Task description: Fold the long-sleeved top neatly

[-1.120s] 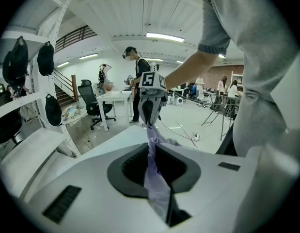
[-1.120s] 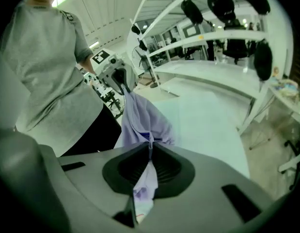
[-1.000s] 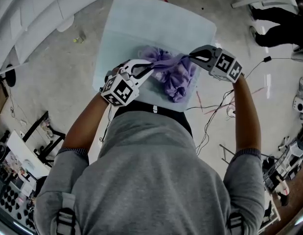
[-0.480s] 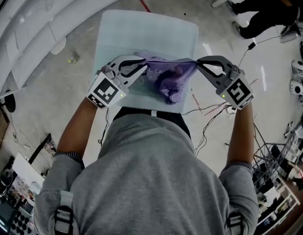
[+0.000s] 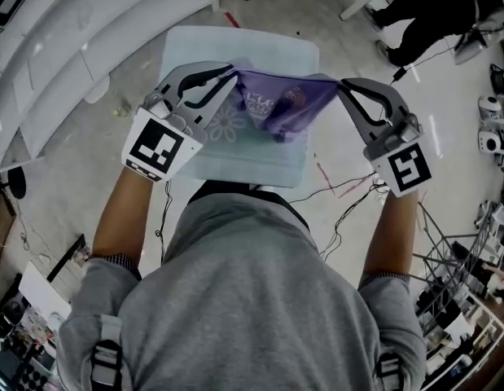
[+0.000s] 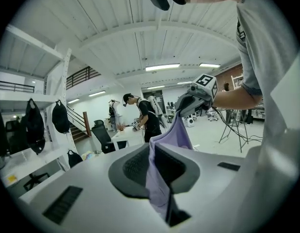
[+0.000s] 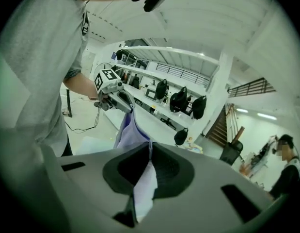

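Left gripper [image 5: 234, 71]: jaws just closed tighter, clamped on edge of lilac long-sleeved fabric top [image 5: 284, 104]. Right gripper [image 5: 340, 83]: jaws together, pinching opposite edge. Top's upper edge taut between grippers, long axis left-right. Rest hangs bunched over pale blue tabletop [image 5: 268, 43]. Neither hand nearer. Judgement: next move spreads it flat.

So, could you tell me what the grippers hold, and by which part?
The purple top, by its upper edge: left gripper and right gripper shut on opposite ends; the left's jaws just closed further.
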A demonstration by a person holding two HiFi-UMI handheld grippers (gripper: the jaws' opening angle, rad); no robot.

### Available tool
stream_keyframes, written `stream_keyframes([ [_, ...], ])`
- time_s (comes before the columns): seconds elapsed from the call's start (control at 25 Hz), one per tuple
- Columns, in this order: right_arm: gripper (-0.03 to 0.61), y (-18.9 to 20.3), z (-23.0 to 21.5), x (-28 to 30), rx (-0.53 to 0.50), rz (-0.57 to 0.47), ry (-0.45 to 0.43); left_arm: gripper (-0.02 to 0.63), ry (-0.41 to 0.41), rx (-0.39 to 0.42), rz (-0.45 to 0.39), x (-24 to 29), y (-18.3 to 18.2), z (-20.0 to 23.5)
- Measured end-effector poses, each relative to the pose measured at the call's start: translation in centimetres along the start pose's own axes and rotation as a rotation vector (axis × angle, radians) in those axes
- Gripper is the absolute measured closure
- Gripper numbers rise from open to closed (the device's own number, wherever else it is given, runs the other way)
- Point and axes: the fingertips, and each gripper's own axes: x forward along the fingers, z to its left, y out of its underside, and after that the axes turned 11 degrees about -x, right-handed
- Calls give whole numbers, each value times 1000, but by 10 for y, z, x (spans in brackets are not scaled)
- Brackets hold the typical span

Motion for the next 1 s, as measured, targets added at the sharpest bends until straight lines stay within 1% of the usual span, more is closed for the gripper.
stream_keyframes([
  [0.08, 549, -16, -4, -13, 16, -26, 62, 572, -29, 19, -21, -8, -17, -8],
  [0.24, 549, -43, -5, -43, 39, -63, 165, 572, -83, 95, -63, -28, -50, -32],
  [0.4, 549, -66, 3, -72, 63, -99, 234, 572, -134, 119, -112, -50, -71, -59],
  [0.56, 549, -94, 24, -86, 63, -132, 257, 572, -184, 141, -123, -84, -78, -80],
  [0.72, 549, -118, 61, -112, 74, -160, 263, 572, -218, 178, -123, -118, -78, -120],
  [1.0, 549, -142, 105, -139, 86, -176, 247, 571, -229, 204, -118, -155, -79, -161],
])
